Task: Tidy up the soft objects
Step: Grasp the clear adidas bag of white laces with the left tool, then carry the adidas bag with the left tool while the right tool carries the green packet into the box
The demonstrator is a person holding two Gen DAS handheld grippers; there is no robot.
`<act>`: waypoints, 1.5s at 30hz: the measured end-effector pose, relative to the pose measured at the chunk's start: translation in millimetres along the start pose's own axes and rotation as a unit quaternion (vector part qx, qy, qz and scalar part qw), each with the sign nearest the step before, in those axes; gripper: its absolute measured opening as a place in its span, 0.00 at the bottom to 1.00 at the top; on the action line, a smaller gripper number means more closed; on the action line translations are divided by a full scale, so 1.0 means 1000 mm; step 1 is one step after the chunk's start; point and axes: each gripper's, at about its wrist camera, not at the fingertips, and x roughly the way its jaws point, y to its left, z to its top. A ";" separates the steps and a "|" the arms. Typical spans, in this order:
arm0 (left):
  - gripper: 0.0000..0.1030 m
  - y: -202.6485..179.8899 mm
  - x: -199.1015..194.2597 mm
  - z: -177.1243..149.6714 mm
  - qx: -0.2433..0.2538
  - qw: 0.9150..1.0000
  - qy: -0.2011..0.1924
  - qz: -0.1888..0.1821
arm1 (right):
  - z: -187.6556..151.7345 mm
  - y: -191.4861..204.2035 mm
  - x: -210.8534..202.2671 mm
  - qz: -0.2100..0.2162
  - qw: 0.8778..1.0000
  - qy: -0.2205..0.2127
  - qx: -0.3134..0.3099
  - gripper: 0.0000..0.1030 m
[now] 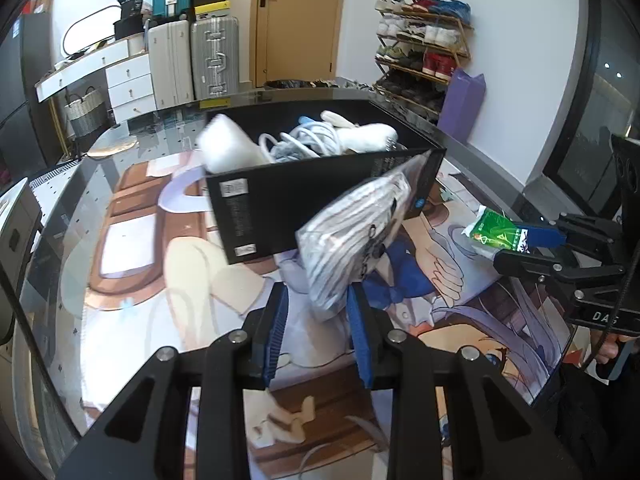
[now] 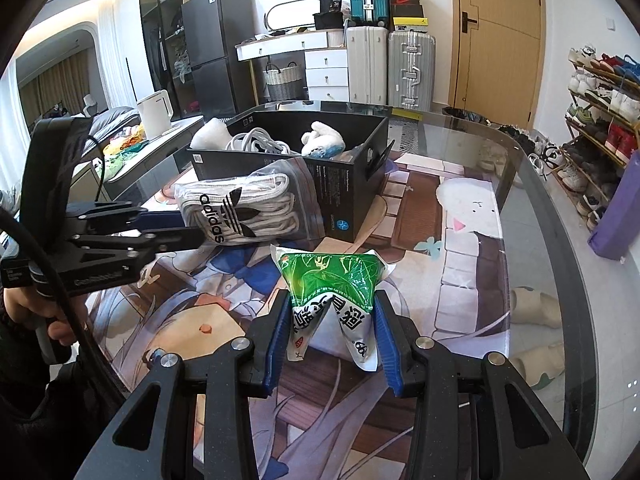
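Left tool [image 1: 318, 312] clamps sock bag [image 1: 352, 236], lifted just before black box [image 1: 320, 196]. Right tool [image 2: 332, 332] pinches green tissue pack [image 2: 334, 284] above worktop [image 2: 532, 248]; box ahead holds cables, plush.

The black box [image 2: 288, 148] stands at 12 o'clock, open on top but crowded with a cable coil [image 2: 256, 142] and plush toy [image 2: 322, 142]. The bag of socks [image 2: 248, 212] blocks its near wall (at 11 o'clock). The table [image 2: 460, 248] lies bare at 2 o'clock.
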 end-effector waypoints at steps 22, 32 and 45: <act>0.54 -0.028 0.034 0.038 0.027 0.999 0.014 -0.013 | 0.003 0.003 -0.003 0.000 1.000 0.000 0.000 0.39; 0.24 -0.042 0.031 0.037 0.053 0.998 0.009 -0.041 | 0.003 0.000 -0.005 -0.001 1.000 -0.003 -0.001 0.39; 0.18 -0.028 -0.011 0.036 0.030 0.997 -0.035 -0.064 | 0.016 0.007 -0.016 0.001 0.999 -0.032 -0.006 0.39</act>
